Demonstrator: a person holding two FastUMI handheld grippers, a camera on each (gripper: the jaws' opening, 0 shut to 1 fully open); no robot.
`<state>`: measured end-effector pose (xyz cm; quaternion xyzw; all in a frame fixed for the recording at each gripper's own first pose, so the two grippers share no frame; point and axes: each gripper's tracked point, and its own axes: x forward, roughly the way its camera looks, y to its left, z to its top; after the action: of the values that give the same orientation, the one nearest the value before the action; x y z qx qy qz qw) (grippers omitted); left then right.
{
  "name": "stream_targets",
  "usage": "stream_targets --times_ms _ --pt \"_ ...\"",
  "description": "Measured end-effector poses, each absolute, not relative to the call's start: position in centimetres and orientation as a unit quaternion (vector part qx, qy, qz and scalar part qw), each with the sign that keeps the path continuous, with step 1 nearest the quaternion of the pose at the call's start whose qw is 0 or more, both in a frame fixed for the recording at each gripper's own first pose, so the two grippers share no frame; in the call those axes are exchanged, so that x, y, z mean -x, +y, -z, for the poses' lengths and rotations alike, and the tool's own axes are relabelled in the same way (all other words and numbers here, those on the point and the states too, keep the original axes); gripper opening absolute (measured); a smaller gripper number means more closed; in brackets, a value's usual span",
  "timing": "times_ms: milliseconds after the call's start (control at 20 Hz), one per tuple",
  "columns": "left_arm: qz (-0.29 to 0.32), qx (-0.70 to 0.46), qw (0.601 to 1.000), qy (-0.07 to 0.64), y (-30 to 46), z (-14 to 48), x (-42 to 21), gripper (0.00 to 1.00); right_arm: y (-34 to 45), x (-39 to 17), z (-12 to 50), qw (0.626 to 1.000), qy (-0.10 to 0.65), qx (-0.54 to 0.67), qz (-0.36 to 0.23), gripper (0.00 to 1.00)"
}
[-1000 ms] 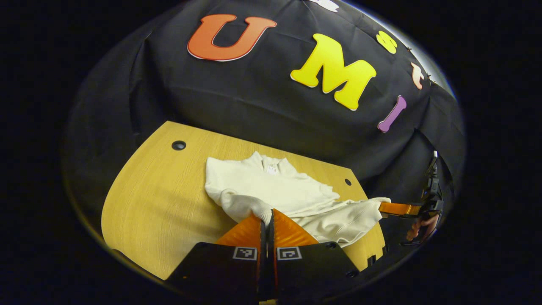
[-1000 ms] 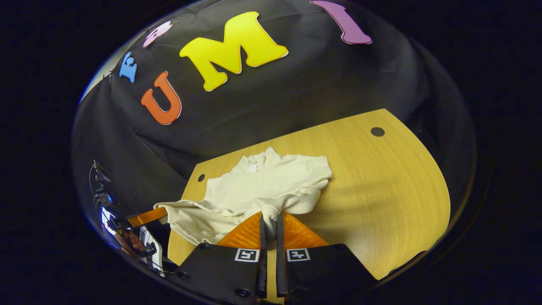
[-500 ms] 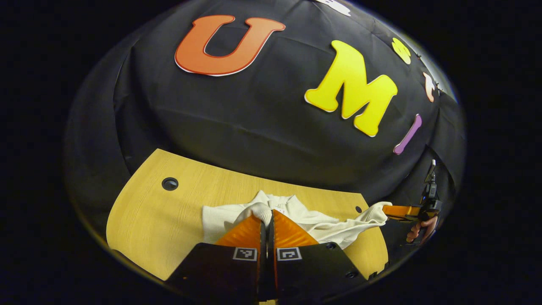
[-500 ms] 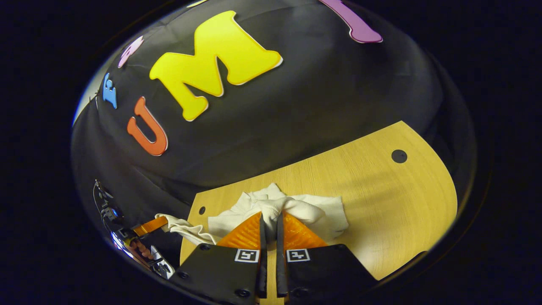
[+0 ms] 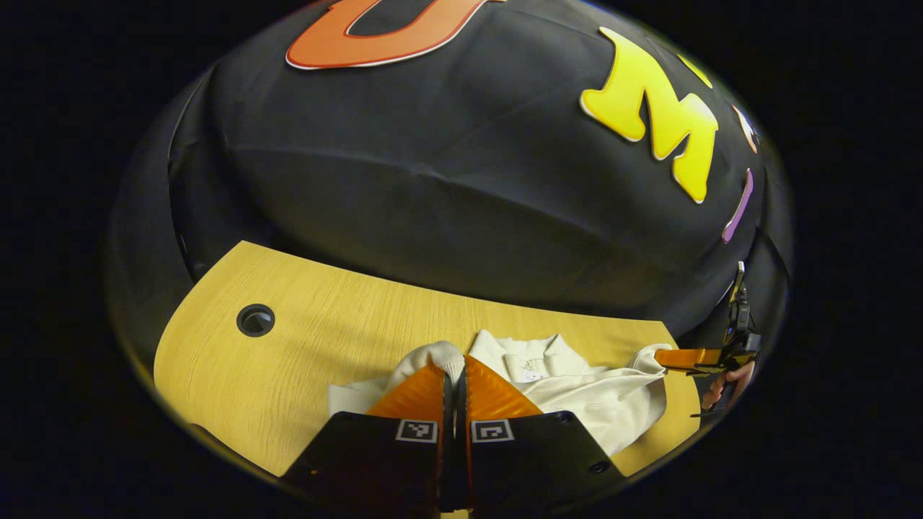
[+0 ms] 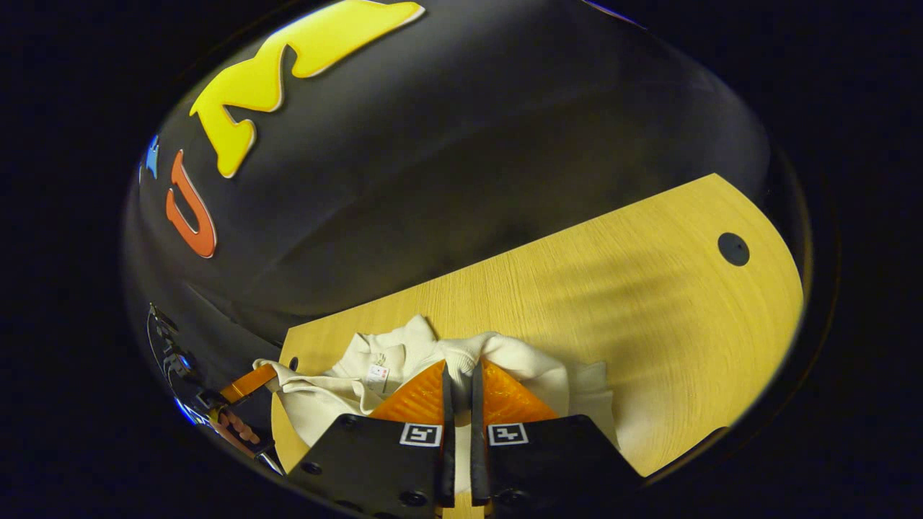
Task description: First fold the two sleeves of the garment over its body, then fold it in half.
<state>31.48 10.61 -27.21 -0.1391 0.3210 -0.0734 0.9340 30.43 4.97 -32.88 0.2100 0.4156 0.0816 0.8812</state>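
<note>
The cream garment (image 5: 591,396) lies bunched on the wooden table (image 5: 310,339), its collar and small label facing me. My left gripper (image 5: 454,365) is shut on a rolled cream edge of it, held up over the body of the garment. My right gripper (image 6: 460,369) is shut on another part of that edge, just before the collar (image 6: 375,360). In the left gripper view the right gripper (image 5: 662,355) pinches the cloth at the far right, with a hand (image 5: 721,389) behind it. The right gripper view has the left gripper (image 6: 268,372) at the far left.
The table's far edge runs along the black cloth wall (image 5: 461,180). A round cable hole (image 5: 255,320) sits in the table's left part, and another hole (image 6: 733,249) at its right end. Bare wood stretches to the right of the garment (image 6: 649,324).
Both grippers carried the held edge away from me toward the collar, laying the lower part over the upper part. The wall has come closer in both views.
</note>
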Motion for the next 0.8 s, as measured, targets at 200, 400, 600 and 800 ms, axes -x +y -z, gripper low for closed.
stream_targets --times_ms 200,400,600,800 --pt "0.054 0.124 0.932 0.336 10.9 31.1 -32.4 0.03 5.1 -31.4 35.9 0.879 0.422 -0.217 -0.047 0.09" --pt "0.056 0.117 0.935 0.33 10.1 31.8 -33.1 0.06 5.3 -31.7 35.9 0.884 0.411 -0.22 -0.03 0.16" --pt "0.055 0.101 0.947 0.299 10.7 28.6 -33.2 0.67 4.8 -31.8 32.9 0.904 0.379 -0.194 -0.03 0.53" --pt "0.04 0.064 0.969 0.233 11.8 20.8 -32.8 0.99 3.7 -30.9 26.6 0.931 0.327 -0.16 -0.026 0.74"
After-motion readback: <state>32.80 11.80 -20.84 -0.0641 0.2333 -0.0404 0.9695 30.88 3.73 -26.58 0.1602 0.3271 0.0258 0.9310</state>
